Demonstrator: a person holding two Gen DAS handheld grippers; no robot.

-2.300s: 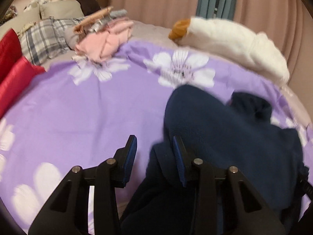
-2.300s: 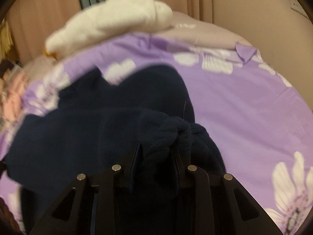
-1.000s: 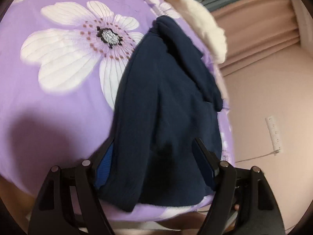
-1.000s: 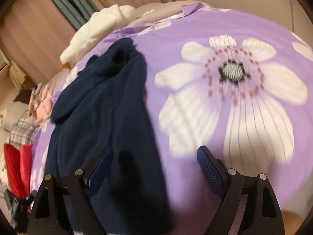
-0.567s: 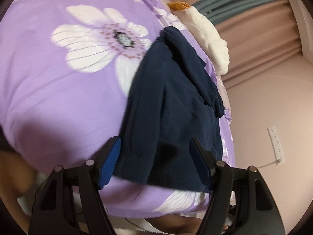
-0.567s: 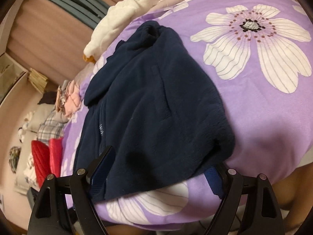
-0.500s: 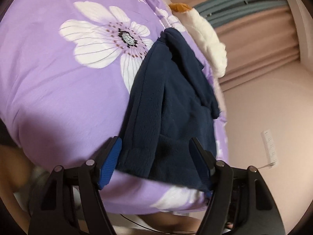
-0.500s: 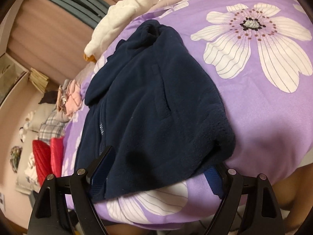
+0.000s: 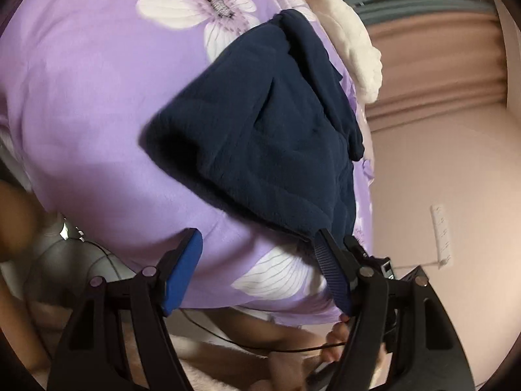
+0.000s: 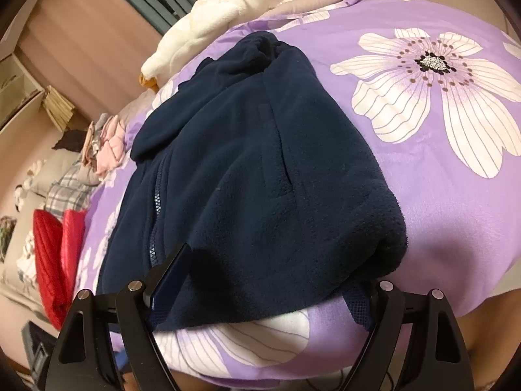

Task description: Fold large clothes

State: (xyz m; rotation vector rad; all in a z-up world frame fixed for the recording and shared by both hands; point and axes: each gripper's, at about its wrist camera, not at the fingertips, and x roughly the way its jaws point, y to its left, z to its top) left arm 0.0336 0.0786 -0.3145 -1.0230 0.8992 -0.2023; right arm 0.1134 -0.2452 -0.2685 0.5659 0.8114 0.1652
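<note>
- Risk nearest the hem: left gripper (image 9: 257,273) and right gripper (image 10: 260,296) both have jaws spread, pinching nothing, so a shallow bite could catch only 1 layer of navy fleece jacket (image 10: 260,176).
- Jacket lies part-folded on purple floral bedspread (image 10: 456,211), near its front edge.
- Beyond it, sleeves and collar are bunched, unclear.

Both tools look alike: the left gripper (image 9: 257,267) and the right gripper (image 10: 260,290) have glossy black plastic arms with triangular cut-outs, round silver screws at the pivots, and blue ribbed pads lining the jaws.
</note>
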